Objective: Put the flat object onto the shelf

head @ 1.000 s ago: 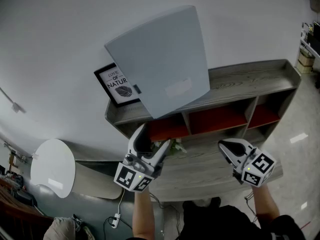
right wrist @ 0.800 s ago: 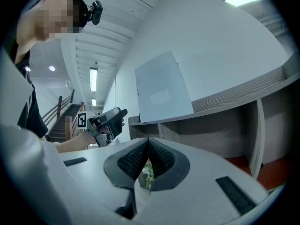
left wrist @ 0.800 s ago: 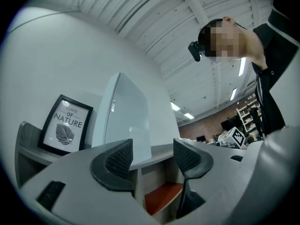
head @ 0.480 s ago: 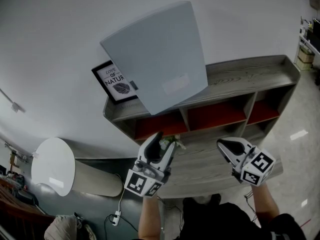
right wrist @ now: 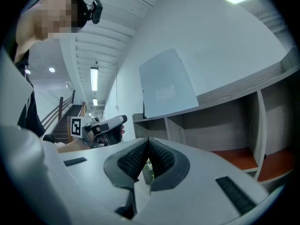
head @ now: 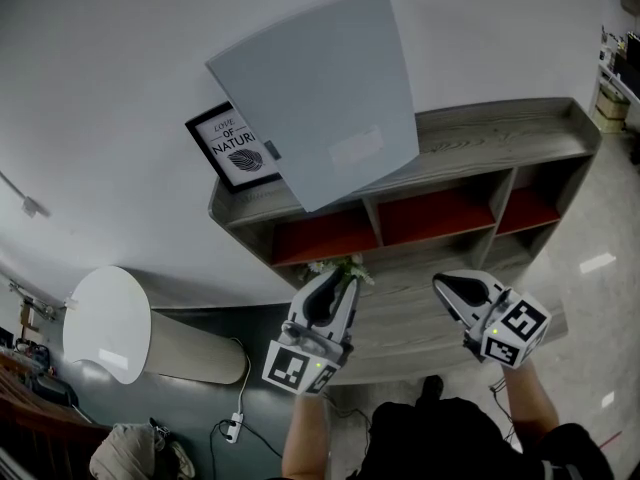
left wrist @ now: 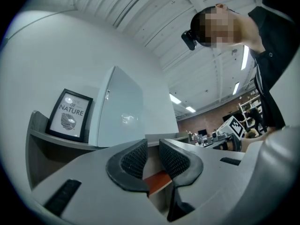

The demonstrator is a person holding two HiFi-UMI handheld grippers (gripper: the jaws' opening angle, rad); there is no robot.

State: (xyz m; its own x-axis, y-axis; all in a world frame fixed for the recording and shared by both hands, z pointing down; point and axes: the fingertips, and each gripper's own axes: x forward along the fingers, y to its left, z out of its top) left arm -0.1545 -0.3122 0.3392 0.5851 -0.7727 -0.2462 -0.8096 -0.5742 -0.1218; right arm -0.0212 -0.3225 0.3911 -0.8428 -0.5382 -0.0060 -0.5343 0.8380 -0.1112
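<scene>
left gripper (head: 332, 280) | shifted right, seemingly off the shelf (head: 500, 143) | jaws closing, empty

The left hand-held gripper (left wrist: 153, 150) is closing, empty.
The flat object (left wrist: 120, 109) stands on the shelf (left wrist: 51, 139), left of centre.

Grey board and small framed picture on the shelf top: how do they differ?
The grey board is plain and pale; the framed picture has a black frame and print. The board is far larger than the picture and overlaps its corner. Both stand on the shelf top by the wall.
</scene>
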